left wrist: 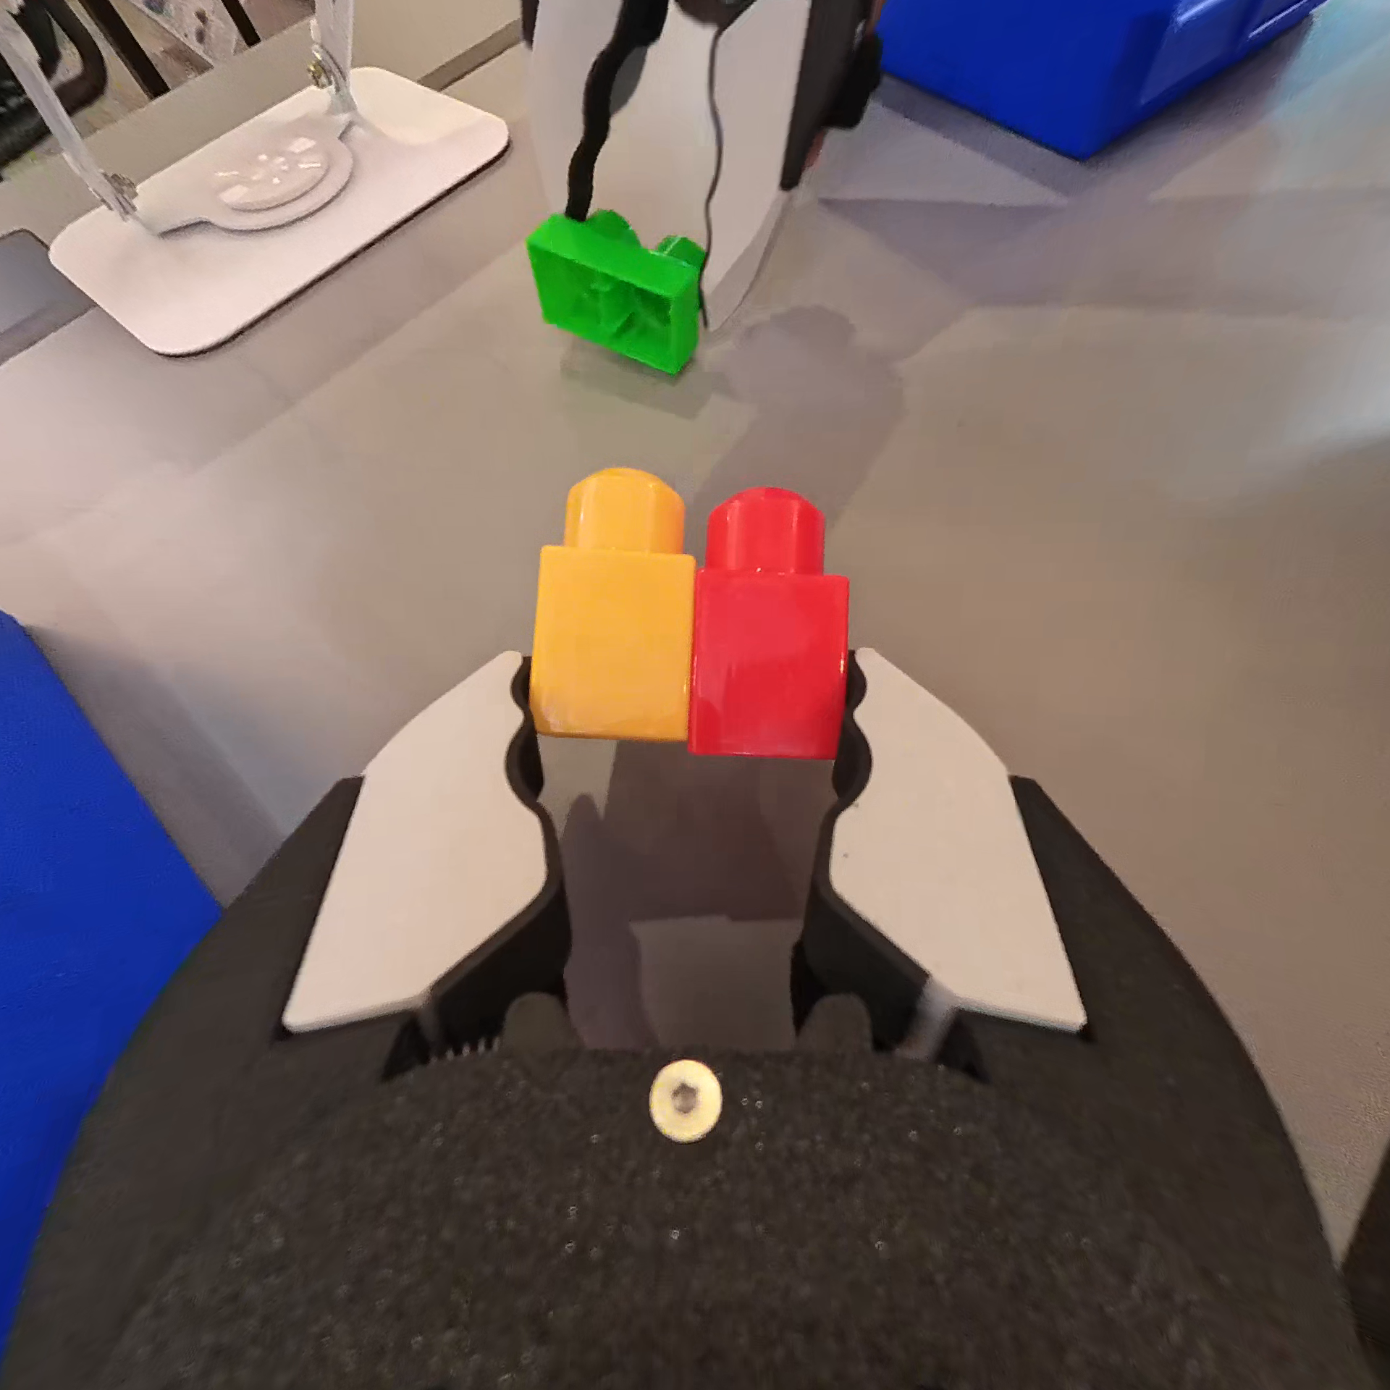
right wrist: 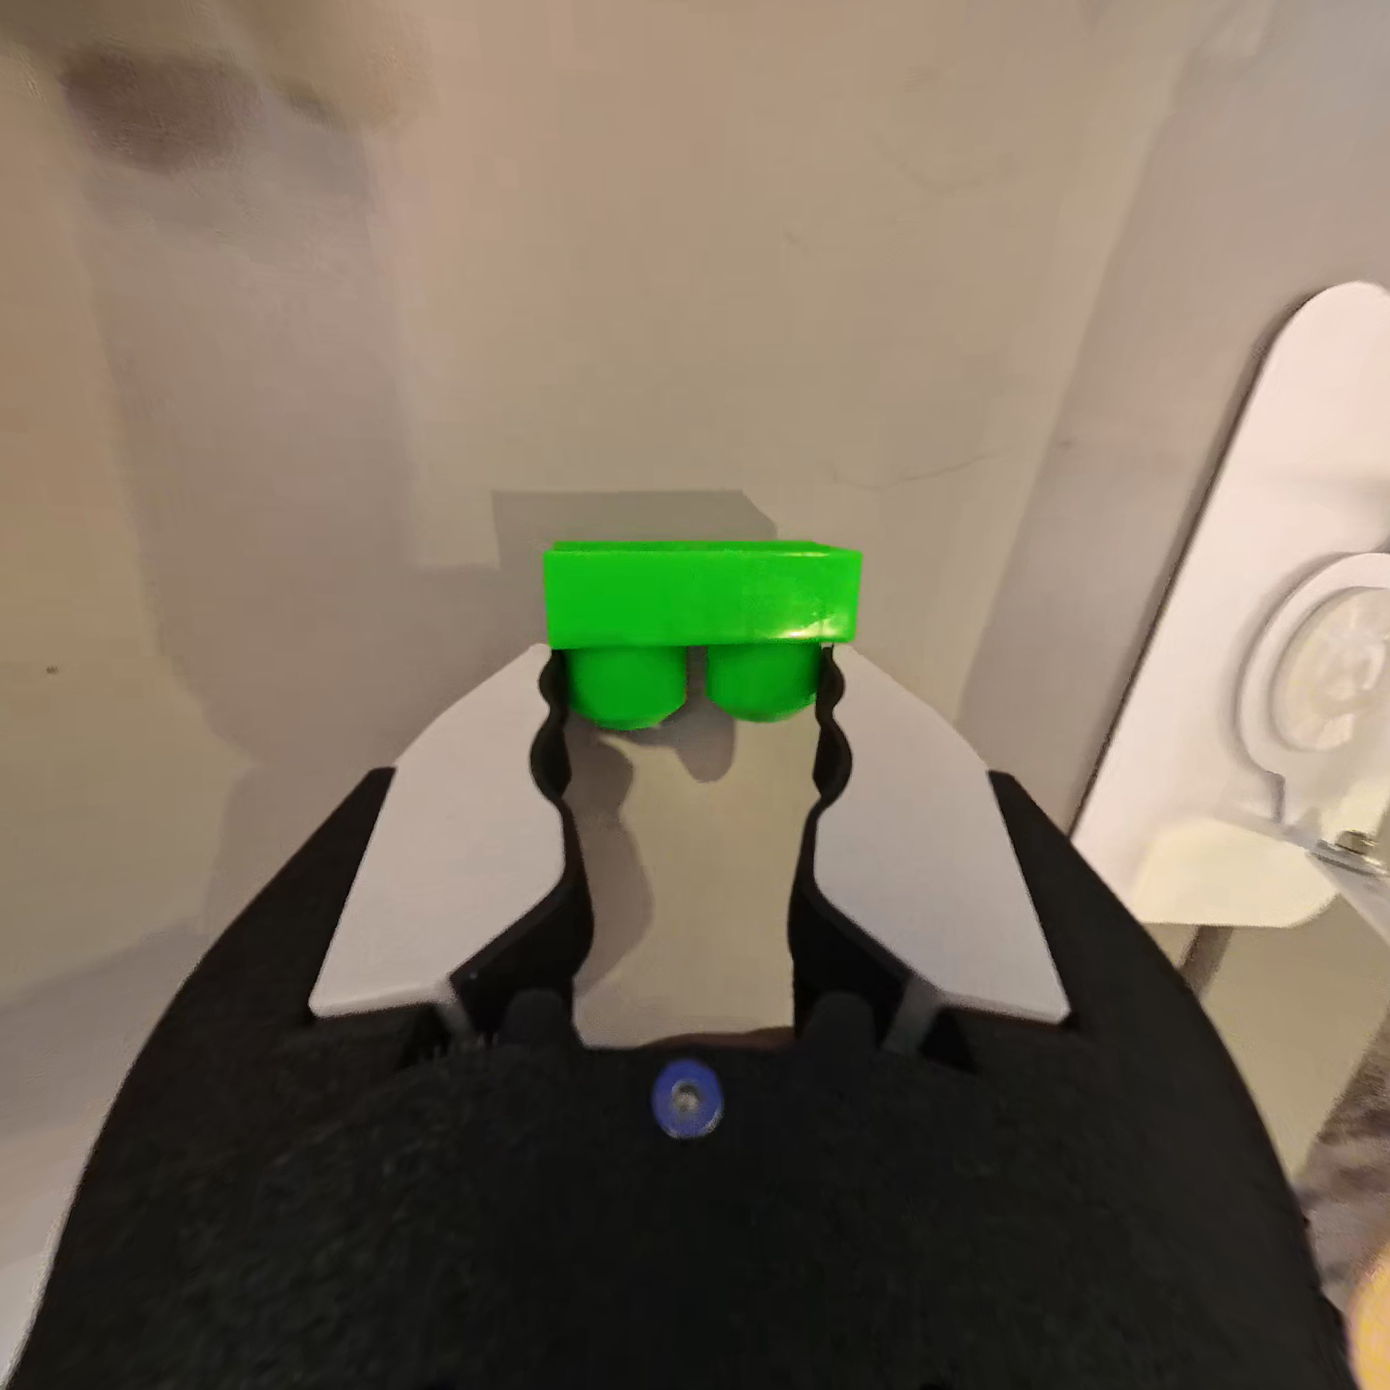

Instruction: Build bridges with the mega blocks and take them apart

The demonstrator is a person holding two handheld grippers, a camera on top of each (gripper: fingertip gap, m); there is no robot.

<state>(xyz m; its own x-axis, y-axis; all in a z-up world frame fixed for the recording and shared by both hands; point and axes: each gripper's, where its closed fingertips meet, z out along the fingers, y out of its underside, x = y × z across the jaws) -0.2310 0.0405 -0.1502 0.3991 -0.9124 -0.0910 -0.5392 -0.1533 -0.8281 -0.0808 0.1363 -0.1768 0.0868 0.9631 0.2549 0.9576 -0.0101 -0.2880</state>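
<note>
Grey table [left wrist: 1053,489] fills both views. Beyond my left gripper [left wrist: 688,681], up and to its left, one white stand base [left wrist: 286,203]; one blue bin [left wrist: 1113,68] far ahead to the right, and a blue edge [left wrist: 68,865] close on the left, which may be a second bin, cropped too hard to tell.

Step in hand, as I judge it: the build. Left gripper is clamped across two single-stud blocks pressed side by side, one yellow block [left wrist: 613,639] on its left finger, one red block [left wrist: 767,662] on its right, studs pointing away from the tool. These are the piers.

Right gripper [right wrist: 688,688] is closed on one green block [right wrist: 703,602], the span, pinched at its two studs, which point back toward the tool; hollow underside faces away. From the left view it hangs straight ahead, well apart from the piers, just above the table.

Next move calls for bringing the green underside square onto both studs together, then a firm press while the left grip resists.

Count: three blocks, two grippers.
</note>
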